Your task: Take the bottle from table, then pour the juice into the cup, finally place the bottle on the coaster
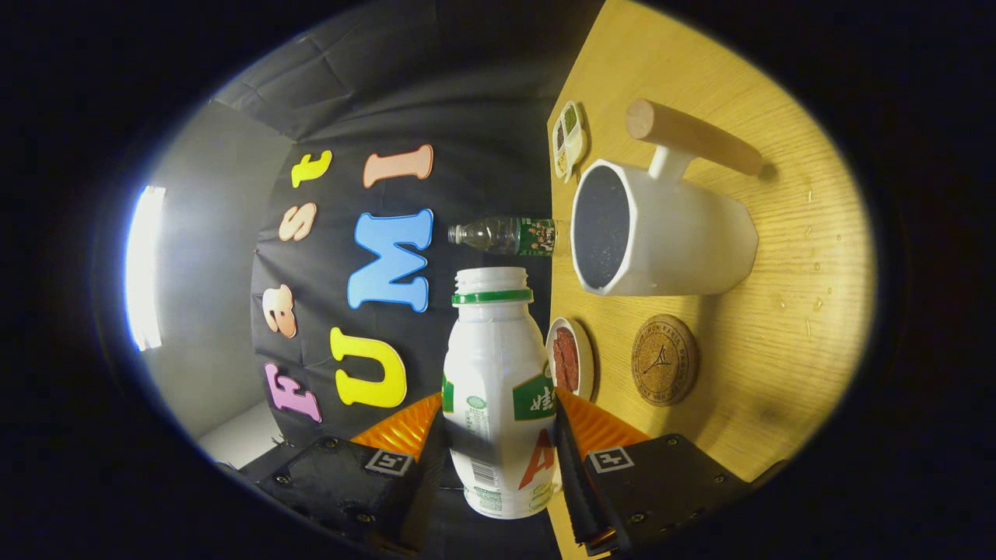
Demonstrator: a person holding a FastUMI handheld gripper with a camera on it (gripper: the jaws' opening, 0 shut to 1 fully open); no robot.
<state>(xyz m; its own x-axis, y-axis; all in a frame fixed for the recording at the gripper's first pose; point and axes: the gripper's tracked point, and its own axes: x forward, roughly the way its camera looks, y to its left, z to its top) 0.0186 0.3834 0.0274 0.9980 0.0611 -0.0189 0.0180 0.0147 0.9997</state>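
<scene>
My gripper [498,424] is shut on a white juice bottle [498,381] with a green neck ring and an open mouth; both fingers press on its sides. The whole view is rolled sideways, so the bottle is held tipped over. Its mouth points toward the white cup [661,233] with a wooden handle [692,138], which stands on the wooden table [778,350] just beyond it. The cup's dark inside faces me. A round cork coaster [664,359] lies on the table beside the cup, a little ahead of one finger.
A small dish of reddish-brown food [570,359] sits between the bottle and the coaster. A clear plastic water bottle [506,235] stands past the cup at the table's edge. A small divided dish [568,140] sits further back. Water drops dot the tabletop.
</scene>
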